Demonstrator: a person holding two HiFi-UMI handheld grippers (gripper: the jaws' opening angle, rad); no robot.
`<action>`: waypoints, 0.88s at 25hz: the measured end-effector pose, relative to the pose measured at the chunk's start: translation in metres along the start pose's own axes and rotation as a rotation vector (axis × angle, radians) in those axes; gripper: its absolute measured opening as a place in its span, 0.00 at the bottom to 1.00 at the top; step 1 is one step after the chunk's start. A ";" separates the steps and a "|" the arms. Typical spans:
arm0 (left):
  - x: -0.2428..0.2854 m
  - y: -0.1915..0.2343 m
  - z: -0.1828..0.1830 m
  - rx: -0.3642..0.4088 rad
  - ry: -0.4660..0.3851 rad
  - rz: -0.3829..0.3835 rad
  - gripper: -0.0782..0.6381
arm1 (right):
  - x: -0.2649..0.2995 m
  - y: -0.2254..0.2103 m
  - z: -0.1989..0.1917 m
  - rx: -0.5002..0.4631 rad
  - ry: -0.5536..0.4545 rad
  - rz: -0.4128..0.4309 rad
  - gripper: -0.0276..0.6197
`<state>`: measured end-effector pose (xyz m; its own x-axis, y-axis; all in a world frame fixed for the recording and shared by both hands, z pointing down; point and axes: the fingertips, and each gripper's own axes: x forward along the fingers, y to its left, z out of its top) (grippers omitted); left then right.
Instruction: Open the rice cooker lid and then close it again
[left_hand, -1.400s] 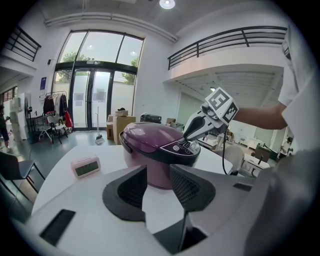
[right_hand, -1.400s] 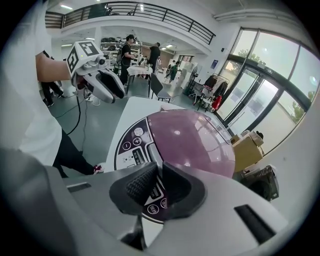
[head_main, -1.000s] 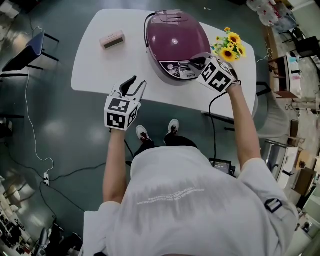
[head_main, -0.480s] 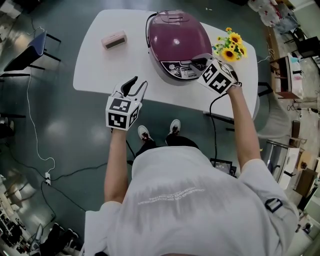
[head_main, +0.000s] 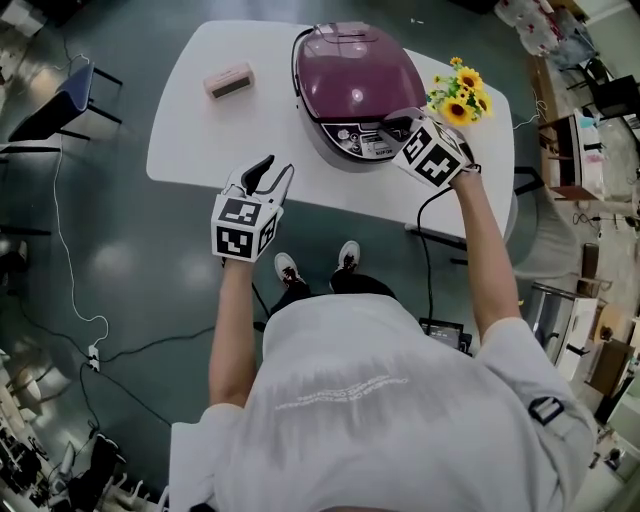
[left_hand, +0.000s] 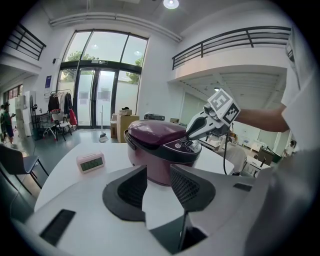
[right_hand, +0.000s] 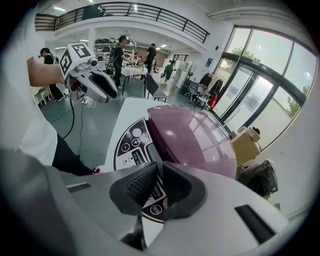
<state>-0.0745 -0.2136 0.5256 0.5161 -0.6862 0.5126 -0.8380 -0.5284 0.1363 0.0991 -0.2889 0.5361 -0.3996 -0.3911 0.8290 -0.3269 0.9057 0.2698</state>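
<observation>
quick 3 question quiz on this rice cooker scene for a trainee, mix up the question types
1. True or false: the lid of the rice cooker is raised.
2. The jaws of the left gripper are: A) apart with nothing between them; B) closed on a cable; C) closed on a flower stem.
3. Short answer: which gripper is at the cooker's control panel?

Key
1. False, the lid is down.
2. A.
3. The right gripper, its jaws nearly together.
</observation>
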 end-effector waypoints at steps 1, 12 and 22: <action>0.000 0.000 0.000 0.001 0.000 -0.001 0.33 | 0.000 0.000 0.000 -0.010 -0.009 -0.016 0.12; -0.005 -0.006 0.006 0.033 -0.005 -0.001 0.33 | -0.040 -0.001 0.098 0.021 -0.732 -0.071 0.11; -0.013 -0.002 0.043 0.119 -0.049 0.006 0.33 | -0.002 -0.013 -0.003 0.283 -0.230 -0.083 0.13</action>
<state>-0.0723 -0.2251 0.4824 0.5214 -0.7119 0.4705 -0.8157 -0.5777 0.0300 0.1063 -0.2993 0.5328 -0.5333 -0.5173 0.6693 -0.5771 0.8010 0.1593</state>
